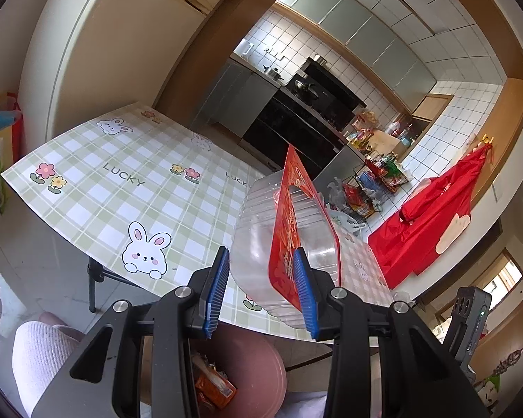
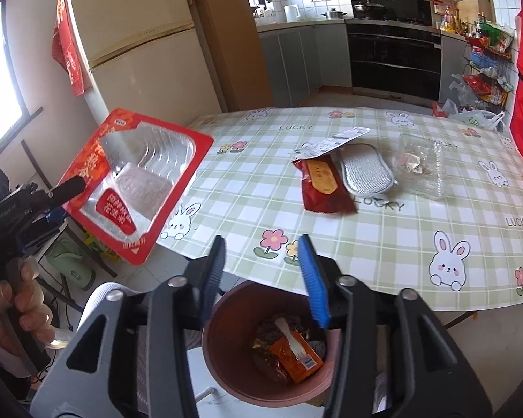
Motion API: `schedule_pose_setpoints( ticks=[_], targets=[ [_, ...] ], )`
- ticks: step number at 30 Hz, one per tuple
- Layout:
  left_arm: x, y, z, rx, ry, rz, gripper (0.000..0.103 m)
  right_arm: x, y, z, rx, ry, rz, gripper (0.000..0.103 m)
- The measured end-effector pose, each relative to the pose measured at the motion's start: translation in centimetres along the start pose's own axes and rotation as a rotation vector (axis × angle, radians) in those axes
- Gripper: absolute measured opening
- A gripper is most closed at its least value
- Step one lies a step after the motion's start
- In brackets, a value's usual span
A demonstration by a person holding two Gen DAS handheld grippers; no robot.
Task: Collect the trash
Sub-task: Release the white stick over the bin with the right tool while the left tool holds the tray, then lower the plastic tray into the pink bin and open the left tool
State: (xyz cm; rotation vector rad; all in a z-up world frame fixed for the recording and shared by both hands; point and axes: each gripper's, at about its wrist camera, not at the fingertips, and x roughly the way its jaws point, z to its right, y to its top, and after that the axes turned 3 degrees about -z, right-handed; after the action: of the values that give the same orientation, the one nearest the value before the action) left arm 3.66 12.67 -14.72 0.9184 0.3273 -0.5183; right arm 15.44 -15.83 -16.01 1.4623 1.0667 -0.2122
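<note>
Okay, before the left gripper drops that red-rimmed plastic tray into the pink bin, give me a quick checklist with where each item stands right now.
1. Left gripper has the red-rimmed plastic tray: cannot tell, jaws look wide.
2. Tray lifted off the table: ok.
3. Tray over the pink bin: not ok, it is off to one side.
4. Bin has room: ok, only wrappers at the bottom.
5. Right gripper out of the way: not ok, open above the bin.

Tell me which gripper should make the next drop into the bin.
Left. The left gripper already holds the red-rimmed plastic tray in the air beside the table, near the pink bin. The right gripper hangs open and empty above the bin.
</note>
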Motion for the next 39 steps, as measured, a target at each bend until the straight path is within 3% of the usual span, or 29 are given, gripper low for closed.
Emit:
schedule_pose_setpoints(
  ticks=[2, 4, 6, 15, 31, 32, 33, 34, 39],
  targets=[
    [0.2, -0.2, 0.3, 0.009, 0.002, -0.009, 0.037, -0.8, 0.2, 0.2, 0.002, -0.029, 0.033, 0.078],
    [0.3, -0.5, 0.7, 0.024, 0.005, -0.017, 0.037, -1.7, 0.4, 0.6, 0.003, -0.055, 0.075, 0.092],
    [0.4, -0.7, 1.2, 0.043, 0.009, -0.025, 0.037, -2.8, 0.7, 0.9, 0.007, -0.103, 0.118, 0.096],
    [1.1, -2.6, 4.3, 0.187, 0.045, -0.062, 0.037, -6.8, 0.8, 3.4, 0.056, -0.178, 0.238, 0.097],
    [4.1, -4.9, 6.8, 0.233, 0.033, -0.172, 0.04, -8.0, -0.4, 6.8, 0.156, -0.167, 0.264, 0.097],
    [4.4, -5.2, 6.8, 0.228, 0.043, -0.176, 0.05, -8.0, -0.5, 7.0, 0.162, -0.167, 0.264, 0.097],
    [4.6, -5.3, 6.7, 0.218, 0.051, -0.179, 0.069, -7.9, -0.5, 7.2, 0.167, -0.166, 0.262, 0.097],
    [4.8, -5.4, 6.5, 0.205, 0.047, -0.181, 0.077, -7.9, -0.6, 7.3, 0.172, -0.166, 0.261, 0.097],
    [5.2, -5.6, 6.2, 0.195, 0.065, -0.194, 0.08, -7.5, -0.8, 7.5, 0.183, -0.17, 0.251, 0.097]
  ],
)
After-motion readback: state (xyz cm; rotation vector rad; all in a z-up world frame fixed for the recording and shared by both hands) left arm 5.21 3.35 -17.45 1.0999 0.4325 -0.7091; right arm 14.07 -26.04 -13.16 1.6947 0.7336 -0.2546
